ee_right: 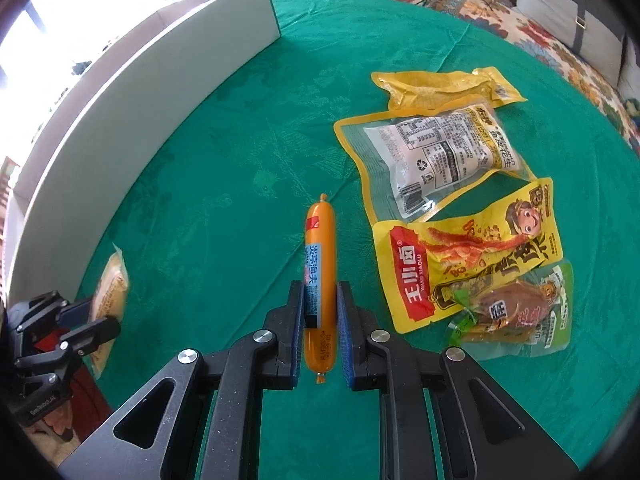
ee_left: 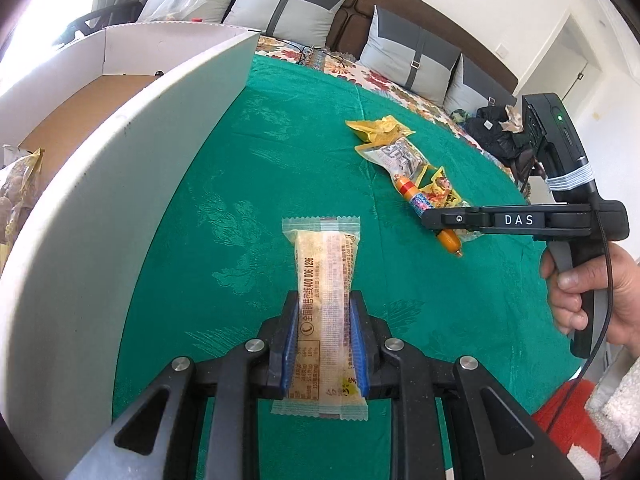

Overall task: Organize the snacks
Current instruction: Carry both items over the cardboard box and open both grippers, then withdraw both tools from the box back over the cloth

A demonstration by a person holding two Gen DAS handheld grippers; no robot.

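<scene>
My left gripper [ee_left: 324, 300] is shut on a clear-wrapped pale cake bar [ee_left: 326, 264], held above the green cloth beside the white box wall [ee_left: 120, 168]. In the right wrist view that gripper [ee_right: 86, 320] and its cake bar [ee_right: 110, 288] show at the lower left. My right gripper [ee_right: 320, 292] is shut on an orange sausage stick [ee_right: 320, 240] with a blue label, its blue pads on both sides. From the left wrist view the right gripper [ee_left: 432, 220] lies side-on across the sausage [ee_left: 408, 190], held by a person's hand [ee_left: 580, 292].
Right of the sausage lie a yellow pack [ee_right: 444, 88], a clear peanut pack [ee_right: 436, 156], a yellow strip-snack pack [ee_right: 472, 248] and a green pack [ee_right: 516, 312]. The open box [ee_left: 80, 108] holds a bagged snack [ee_left: 16, 192]. A sofa with cushions [ee_left: 408, 52] stands behind.
</scene>
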